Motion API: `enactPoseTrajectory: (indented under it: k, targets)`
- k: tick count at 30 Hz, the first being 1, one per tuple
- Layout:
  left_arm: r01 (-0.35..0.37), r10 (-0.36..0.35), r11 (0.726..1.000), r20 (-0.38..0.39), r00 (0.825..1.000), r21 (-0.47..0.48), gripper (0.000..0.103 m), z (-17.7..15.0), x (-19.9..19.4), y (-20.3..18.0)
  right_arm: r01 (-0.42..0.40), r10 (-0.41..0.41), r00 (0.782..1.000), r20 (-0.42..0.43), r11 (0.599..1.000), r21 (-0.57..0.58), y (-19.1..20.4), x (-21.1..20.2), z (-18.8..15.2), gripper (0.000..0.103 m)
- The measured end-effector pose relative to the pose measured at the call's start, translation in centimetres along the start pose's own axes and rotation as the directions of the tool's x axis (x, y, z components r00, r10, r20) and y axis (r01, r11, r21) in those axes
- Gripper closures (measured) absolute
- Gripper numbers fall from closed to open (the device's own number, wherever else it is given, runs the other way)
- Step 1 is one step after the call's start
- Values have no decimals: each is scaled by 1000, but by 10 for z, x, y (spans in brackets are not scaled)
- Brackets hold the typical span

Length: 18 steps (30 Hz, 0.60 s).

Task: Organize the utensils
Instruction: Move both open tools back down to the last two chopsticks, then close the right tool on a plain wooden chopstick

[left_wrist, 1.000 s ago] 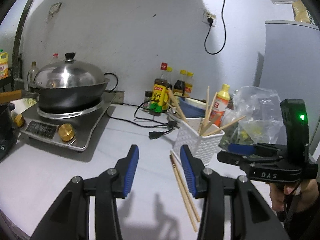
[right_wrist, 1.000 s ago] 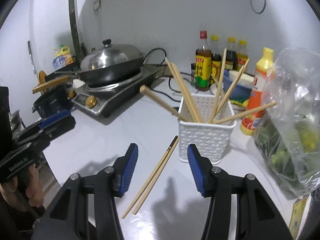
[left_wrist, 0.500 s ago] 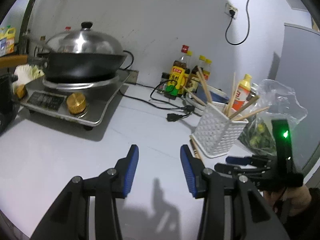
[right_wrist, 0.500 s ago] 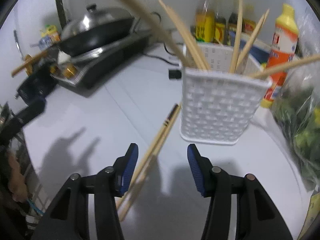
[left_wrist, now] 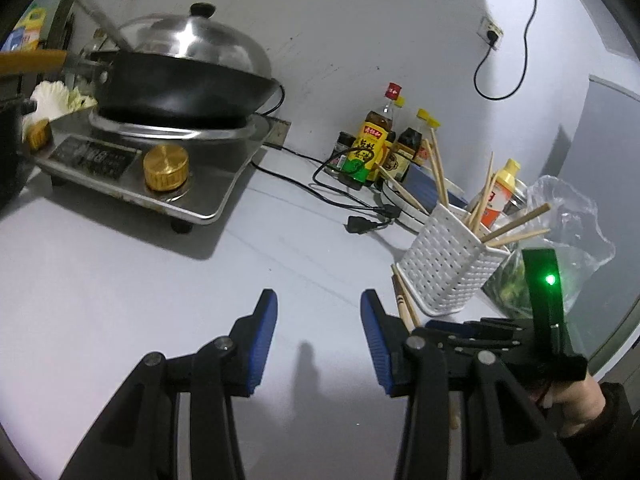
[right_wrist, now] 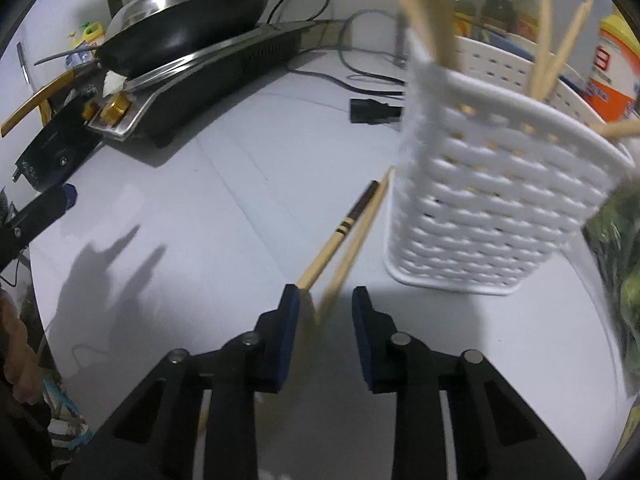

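Since a second ago: both grippers have come down toward the white counter [left_wrist: 120, 280]; the right one has closed in on the loose chopsticks, so the basket now fills much of its view.
Right gripper [right_wrist: 325, 300]: low over the counter, jaws closing, with the pair of loose chopsticks [right_wrist: 340, 232] running between the blue pads; the nearer stick looks blurred and one stick sits against the left pad — a firm pinch is not visible.
Loose chopsticks: lying flat on the counter just left of the basket's base, dark-banded end pointing toward the back wall, near ends passing into the right gripper.
Basket [right_wrist: 492, 208]: white perforated holder, upright on the counter, several chopsticks [left_wrist: 516, 224] standing in it and leaning outward at different angles.
Left gripper [left_wrist: 318, 304]: hovering over bare counter, jaws parted and holding nothing; the loose chopsticks lie just beyond its right finger, toward the basket.
Person: a hand [left_wrist: 576, 400] in a dark sleeve grips the handle of the right gripper, whose body shows a green light.
Behind the basket: sauce bottles [left_wrist: 370, 148], an orange-labelled bottle [left_wrist: 498, 196] and a clear bag of greens [left_wrist: 568, 256].
Far left: lidded wok [left_wrist: 184, 80] on a steel cooker [left_wrist: 152, 168] — black cable [left_wrist: 320, 196] trailing across the counter.
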<state>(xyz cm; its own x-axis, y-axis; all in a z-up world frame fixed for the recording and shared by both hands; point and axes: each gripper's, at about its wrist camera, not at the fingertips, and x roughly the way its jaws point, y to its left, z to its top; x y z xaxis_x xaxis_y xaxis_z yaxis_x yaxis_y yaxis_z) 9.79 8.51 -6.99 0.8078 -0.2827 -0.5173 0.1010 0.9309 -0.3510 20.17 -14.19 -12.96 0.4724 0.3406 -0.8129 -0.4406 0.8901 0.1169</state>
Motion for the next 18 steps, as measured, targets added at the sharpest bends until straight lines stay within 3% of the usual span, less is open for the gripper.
enactPoseTrajectory:
  k: [10,18]
  targets:
    - [-5,5,1000,21,1000,-11,60,0,-13,5,-63,60,997,-42,996,-64,26,-1,-4,90]
    - [1,-1,1000,11,1000,-18,60,-1,-14,8,24,-29,998,-51,995,-95,23,8,8,90]
